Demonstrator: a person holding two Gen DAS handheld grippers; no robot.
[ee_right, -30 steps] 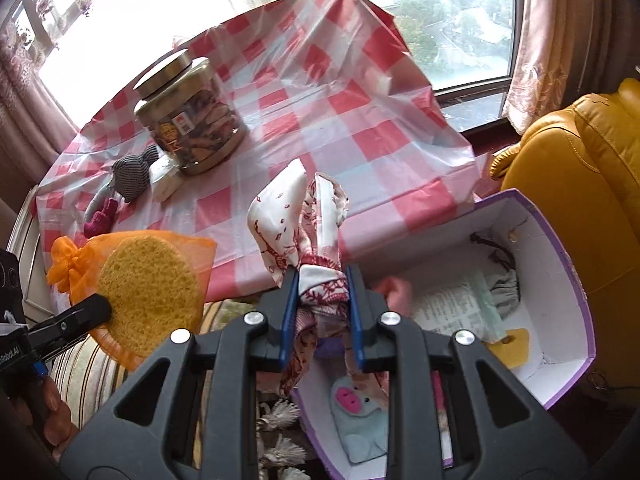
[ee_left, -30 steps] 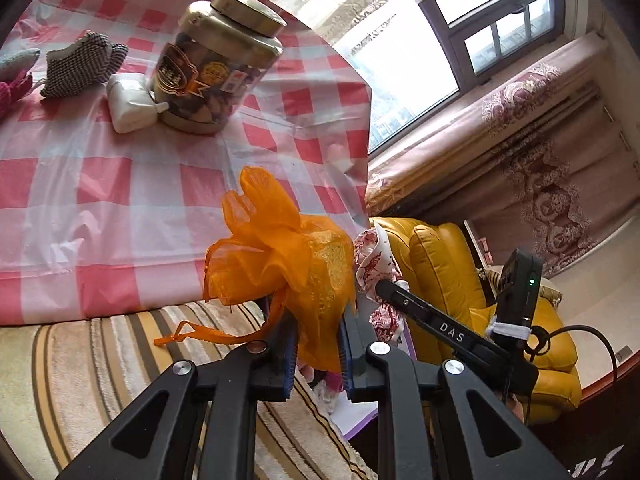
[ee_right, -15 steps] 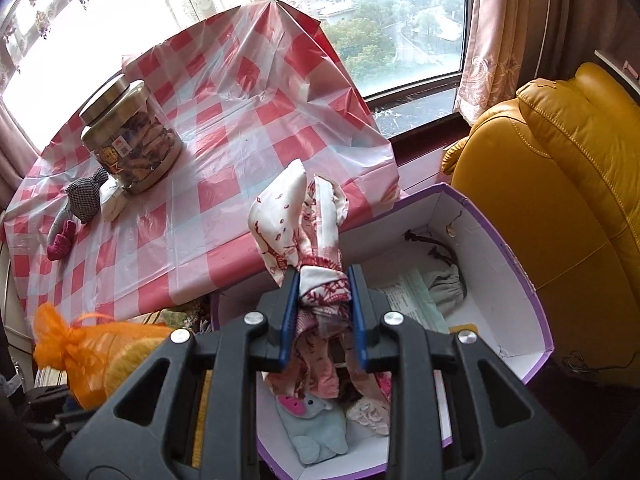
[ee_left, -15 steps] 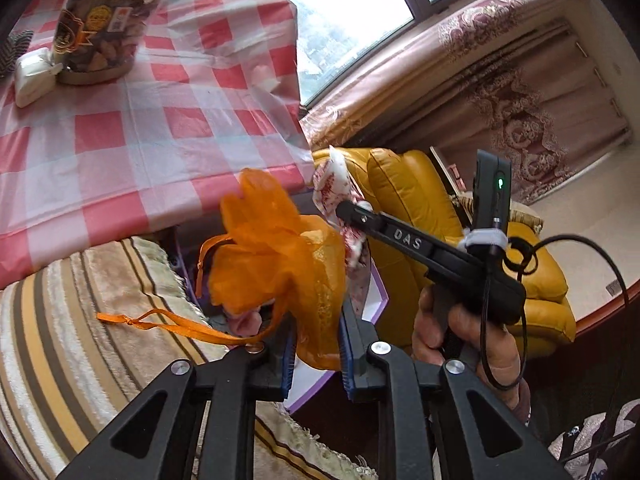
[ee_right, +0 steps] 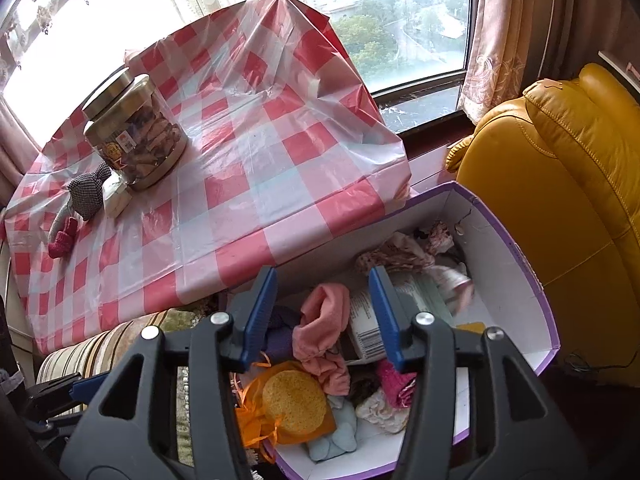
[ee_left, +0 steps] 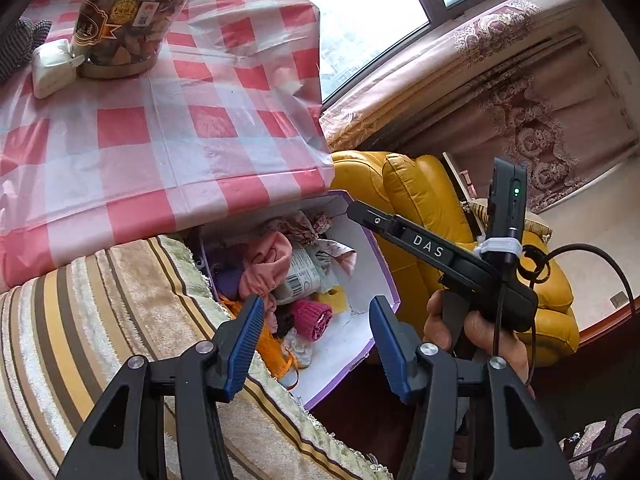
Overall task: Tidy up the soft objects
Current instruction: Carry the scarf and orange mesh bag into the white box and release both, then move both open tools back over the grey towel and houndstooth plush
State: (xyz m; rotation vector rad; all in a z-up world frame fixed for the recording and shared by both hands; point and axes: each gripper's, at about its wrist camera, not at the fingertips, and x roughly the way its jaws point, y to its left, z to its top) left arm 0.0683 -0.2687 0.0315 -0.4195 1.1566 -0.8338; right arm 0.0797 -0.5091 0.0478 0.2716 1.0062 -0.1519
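Both grippers hang over the box (ee_right: 516,268), which sits below the near edge of the table (ee_right: 256,184), between a striped cushion (ee_left: 100,320) and a yellow chair (ee_right: 568,184). The left gripper (ee_left: 316,344) has its jaws opening, with nothing between the blue pads; the orange pouch (ee_right: 276,408) with its yellow sponge lies in the box's near left corner. The right gripper (ee_right: 324,316) is opening too, pads free, and the floral cloth (ee_right: 404,256) lies crumpled by the box's far wall. A pink cloth (ee_right: 320,328), a magenta knit piece (ee_left: 312,318) and a printed packet (ee_left: 304,276) also fill the box. On the table's far left side stand a jar (ee_right: 136,132) and a checked toy (ee_right: 88,192).
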